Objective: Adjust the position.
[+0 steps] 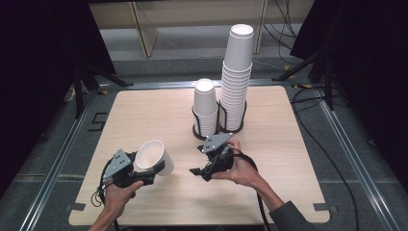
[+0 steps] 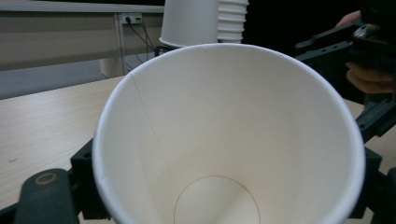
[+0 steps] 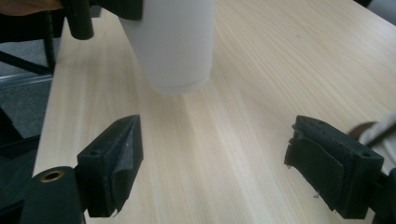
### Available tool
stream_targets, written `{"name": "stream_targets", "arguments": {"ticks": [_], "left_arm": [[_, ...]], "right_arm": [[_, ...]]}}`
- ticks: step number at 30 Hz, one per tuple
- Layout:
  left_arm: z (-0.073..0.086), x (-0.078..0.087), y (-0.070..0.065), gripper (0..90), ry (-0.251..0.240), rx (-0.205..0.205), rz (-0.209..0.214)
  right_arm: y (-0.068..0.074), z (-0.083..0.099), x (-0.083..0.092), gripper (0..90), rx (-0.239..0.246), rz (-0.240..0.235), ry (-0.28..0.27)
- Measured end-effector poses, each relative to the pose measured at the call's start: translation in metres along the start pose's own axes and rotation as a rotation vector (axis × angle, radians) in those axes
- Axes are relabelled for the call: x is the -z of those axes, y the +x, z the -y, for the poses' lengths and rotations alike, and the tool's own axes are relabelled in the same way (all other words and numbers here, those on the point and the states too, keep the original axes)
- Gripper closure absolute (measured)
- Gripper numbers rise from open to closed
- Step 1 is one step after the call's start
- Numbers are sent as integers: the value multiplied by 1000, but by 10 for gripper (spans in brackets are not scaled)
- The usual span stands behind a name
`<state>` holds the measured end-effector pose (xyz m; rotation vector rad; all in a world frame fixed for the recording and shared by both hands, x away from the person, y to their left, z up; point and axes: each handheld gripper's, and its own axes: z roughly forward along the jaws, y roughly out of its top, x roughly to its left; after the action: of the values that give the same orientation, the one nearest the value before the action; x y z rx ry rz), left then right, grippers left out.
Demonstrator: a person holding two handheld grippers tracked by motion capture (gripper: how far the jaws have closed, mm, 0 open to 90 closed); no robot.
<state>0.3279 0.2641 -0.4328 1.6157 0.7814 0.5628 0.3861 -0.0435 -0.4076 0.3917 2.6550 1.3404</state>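
Two black wire holders (image 1: 196, 131) at the table's (image 1: 144, 110) far middle each held a stack of white paper cups (image 1: 236, 82), the right stack taller. The left gripper (image 1: 146, 173) pinched one empty paper cup (image 1: 153, 156) near the front left, tilted, its mouth opening back toward the person and its base toward the right gripper (image 1: 196, 170), whose jaws stood spread with nothing between them.
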Motion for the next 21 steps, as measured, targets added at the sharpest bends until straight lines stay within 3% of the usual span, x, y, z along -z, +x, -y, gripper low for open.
{"name": "stream_targets", "arguments": {"ticks": [3, 4, 5, 6, 15, 18, 19, 21], "left_arm": [[0, -3, 4, 161, -14, -5, -9], [-1, -2, 6, 161, 16, 0, -32], [-1, -4, 10, 161, 19, 1, -51], [-2, -5, 12, 160, 23, 1, -62], [-2, -18, 38, 158, 34, 8, -110], [-1, -23, 45, 157, 47, 16, -129], [0, -25, 47, 157, 66, 21, -141], [1, -27, 50, 156, 78, 18, -145]], "right_arm": [[-4, 3, 3, 186, -10, 23, -12], [-6, 4, 3, 187, -19, 31, -15], [-9, 7, 7, 188, -57, 58, -15], [-10, 8, 9, 190, -65, 63, -15], [-17, 18, 15, 194, -70, 83, -14], [-17, 20, 16, 194, -77, 86, -15], [-16, 21, 17, 194, -105, 85, -9], [-18, 23, 17, 193, -88, 86, -8]]}}
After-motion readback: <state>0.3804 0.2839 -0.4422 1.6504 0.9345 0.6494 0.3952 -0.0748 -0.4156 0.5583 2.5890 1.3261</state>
